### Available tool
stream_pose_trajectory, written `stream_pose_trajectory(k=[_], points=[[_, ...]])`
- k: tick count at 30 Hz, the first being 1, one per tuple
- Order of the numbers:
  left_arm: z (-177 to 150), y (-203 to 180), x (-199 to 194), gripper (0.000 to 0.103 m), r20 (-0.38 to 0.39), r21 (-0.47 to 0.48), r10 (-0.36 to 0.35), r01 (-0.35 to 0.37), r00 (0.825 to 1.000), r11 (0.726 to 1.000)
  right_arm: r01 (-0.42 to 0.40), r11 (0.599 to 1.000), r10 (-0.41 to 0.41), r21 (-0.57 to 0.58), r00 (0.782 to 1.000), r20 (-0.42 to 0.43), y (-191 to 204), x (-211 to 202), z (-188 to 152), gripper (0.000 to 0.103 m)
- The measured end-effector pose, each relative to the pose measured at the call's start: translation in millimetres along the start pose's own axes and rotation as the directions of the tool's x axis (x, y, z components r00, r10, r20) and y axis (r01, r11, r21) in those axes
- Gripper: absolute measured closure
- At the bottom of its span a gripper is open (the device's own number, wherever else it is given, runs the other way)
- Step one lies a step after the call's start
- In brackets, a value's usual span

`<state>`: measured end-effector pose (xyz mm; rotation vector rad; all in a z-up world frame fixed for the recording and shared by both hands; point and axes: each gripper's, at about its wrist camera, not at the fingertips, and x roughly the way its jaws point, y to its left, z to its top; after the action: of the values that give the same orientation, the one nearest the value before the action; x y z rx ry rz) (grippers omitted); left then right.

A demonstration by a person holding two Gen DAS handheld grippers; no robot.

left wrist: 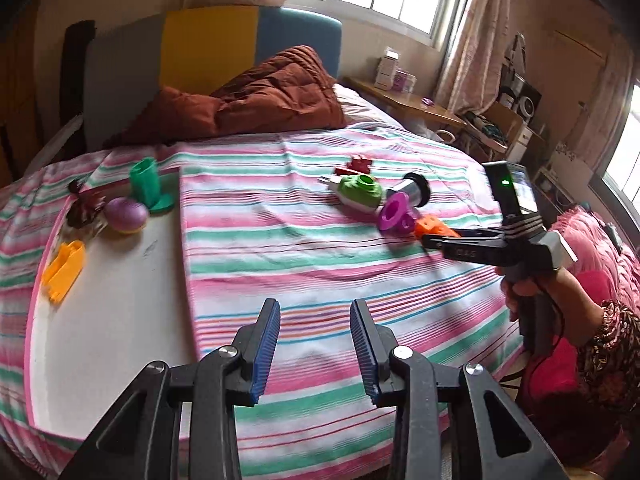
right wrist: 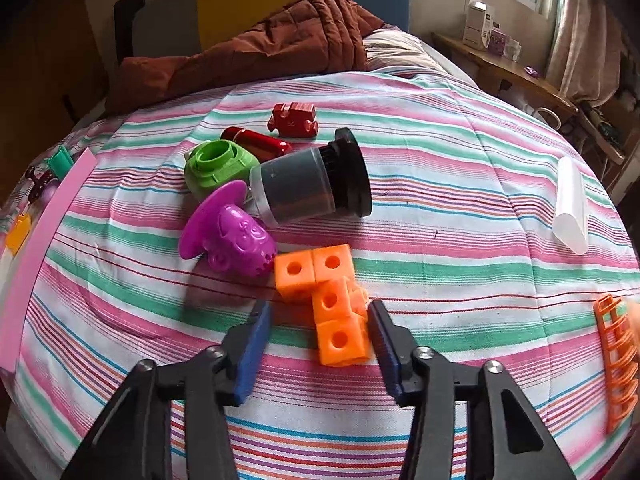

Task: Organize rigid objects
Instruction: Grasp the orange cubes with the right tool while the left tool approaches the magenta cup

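Right gripper (right wrist: pixel 320 336) straddling the near end of the orange blocks (right wrist: pixel 326 300) on the bed (right wrist: pixel 460 216), right pad touching, left pad clear, so not clamped. Could tip or swing the blocks on closing, nudging the purple toy (right wrist: pixel 232 236). Left gripper (left wrist: pixel 314 346) apart, empty, near the tray (left wrist: pixel 120 304).

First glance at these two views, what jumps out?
The orange cube block lies on the striped bed sheet with the right gripper straddling it, one finger already at its side. Behind it sits a heap: a purple toy, a green piece and a dark canister. The left gripper hangs empty by the white tray.
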<state>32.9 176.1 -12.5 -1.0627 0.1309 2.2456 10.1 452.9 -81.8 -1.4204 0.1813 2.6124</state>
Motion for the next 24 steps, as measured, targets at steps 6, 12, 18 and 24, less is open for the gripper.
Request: stream_pose_trajectory(k=[6,12,18,24], points=[[21,-37,28,0.067,-0.028,0.052,-0.045,0.046,0.999,0.998,-0.050,0.998,0.051,0.047,0.998,-0.029,-3,-5,1,0.076],[50,-67,65,0.067,-0.064,0.099,-0.047,0.054,0.997,0.994,0.009,0.995,-0.003,0.102,0.998,-0.055,-14,-12,1,0.076],[82,-84,115,0.067,-0.100,0.141,-0.022,0.036,0.995,0.989,-0.023,0.981,0.042,0.193,0.995,-0.096,-31,-9,-2,0.076],[100,-87,161,0.067,-0.155,0.133,-0.024,0.045,0.988,0.990,-0.038,0.976,0.061,0.213,0.993,-0.105,-34,-8,0,0.076]])
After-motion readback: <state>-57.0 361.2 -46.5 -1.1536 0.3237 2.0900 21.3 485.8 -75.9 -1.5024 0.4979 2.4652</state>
